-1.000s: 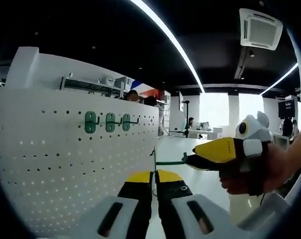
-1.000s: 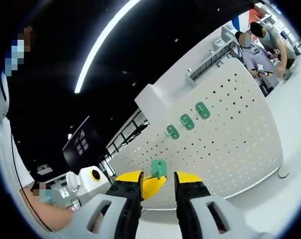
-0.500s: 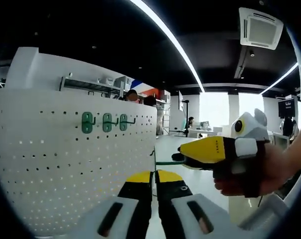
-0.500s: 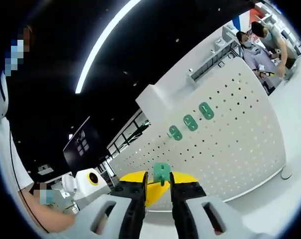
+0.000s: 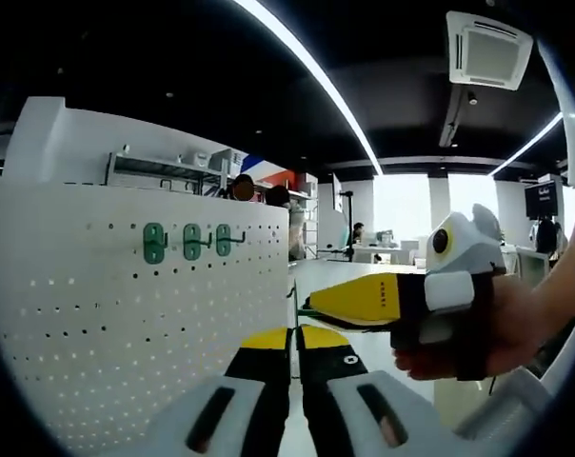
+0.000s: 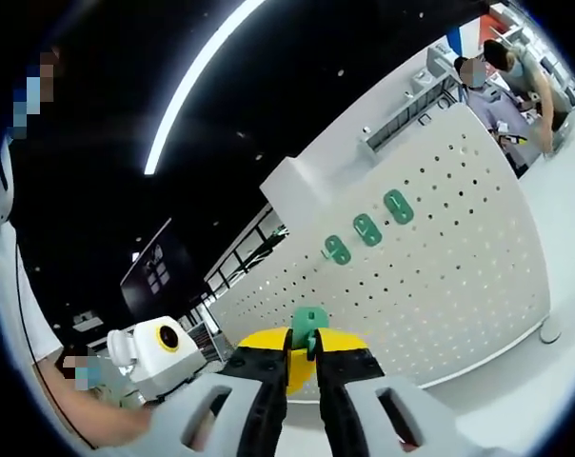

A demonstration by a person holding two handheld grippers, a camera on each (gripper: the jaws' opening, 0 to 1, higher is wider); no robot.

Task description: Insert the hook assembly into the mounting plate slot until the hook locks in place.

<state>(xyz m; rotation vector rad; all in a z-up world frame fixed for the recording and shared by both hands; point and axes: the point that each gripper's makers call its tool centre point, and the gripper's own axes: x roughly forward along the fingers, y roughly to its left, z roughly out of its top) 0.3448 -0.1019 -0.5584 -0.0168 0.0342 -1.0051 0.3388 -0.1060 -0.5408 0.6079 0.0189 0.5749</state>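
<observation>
Two pairs of jaws are drawn in tight. In the right gripper view, the right gripper [image 6: 303, 345] has its yellow-tipped jaws pressed narrowly onto the green hook assembly [image 6: 307, 322], whose flat green plate rises just above the tips. In the left gripper view, the left gripper [image 5: 294, 340] has its jaws closed together; a thin green strip stands upright just beyond the tips, and whether they pinch it cannot be told.

Beyond the right gripper's tips, in the right gripper view, the white perforated mounting plate [image 6: 440, 257] curves across the scene, well apart from the held hook. Three green hooks [image 6: 366, 229] already sit in a row high on the plate, near its top edge, and much of the holed face below and beside them lies bare. The plate's lower edge meets a pale tabletop [image 6: 554, 381] with open surface along it.

In the left gripper view the same plate [image 5: 126, 305] stands to one side, its free vertical edge just short of the left gripper's tips. The right gripper [image 5: 311, 304] comes in from the other side, held in a hand [image 5: 516, 328], its yellow tip reaching over the left jaws toward that edge. Behind it the tabletop [image 5: 330, 276] runs away open toward bright windows.
</observation>
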